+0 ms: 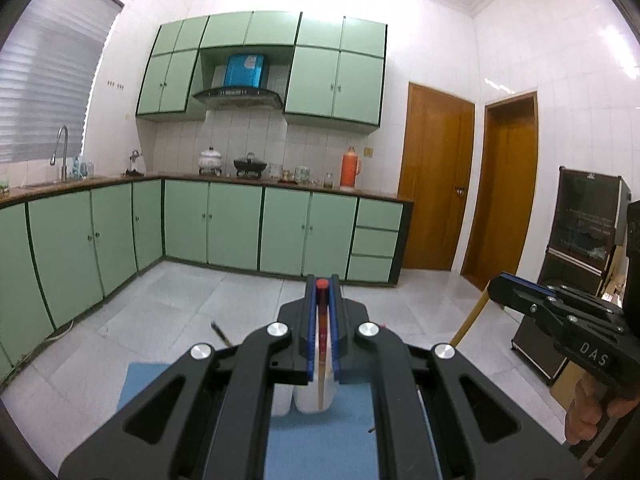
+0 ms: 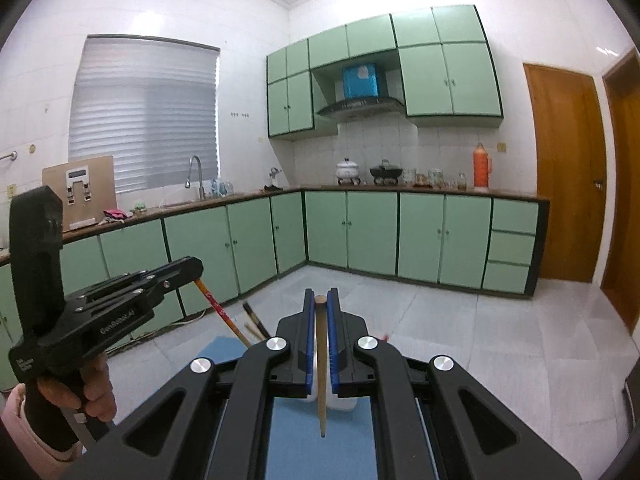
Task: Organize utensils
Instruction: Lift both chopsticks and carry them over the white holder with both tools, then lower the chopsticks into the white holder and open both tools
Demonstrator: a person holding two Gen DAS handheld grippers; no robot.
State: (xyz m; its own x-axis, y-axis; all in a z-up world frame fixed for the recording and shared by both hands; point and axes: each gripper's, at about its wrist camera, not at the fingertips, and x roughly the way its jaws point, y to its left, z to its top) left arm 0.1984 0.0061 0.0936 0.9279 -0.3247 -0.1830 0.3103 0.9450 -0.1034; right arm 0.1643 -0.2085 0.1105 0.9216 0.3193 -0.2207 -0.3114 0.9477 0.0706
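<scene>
My left gripper [image 1: 322,286] is shut on a red-ended chopstick [image 1: 322,320]; its tan lower end hangs over a white holder cup [image 1: 316,394] on the blue mat [image 1: 320,444]. My right gripper [image 2: 320,300] is shut on a plain wooden chopstick [image 2: 321,376], held upright above a white holder [image 2: 334,402]. The left gripper also shows in the right wrist view [image 2: 192,270] with its red-patterned chopstick [image 2: 218,306]. The right gripper shows in the left wrist view [image 1: 496,288] with its wooden chopstick [image 1: 470,316].
Dark utensil handles [image 2: 254,320] stick up behind the left holder; one shows in the left wrist view [image 1: 220,332]. A second white cup [image 1: 280,398] stands beside the first. Green cabinets [image 1: 236,228] and a counter with pots lie beyond; a black cabinet [image 1: 580,240] stands right.
</scene>
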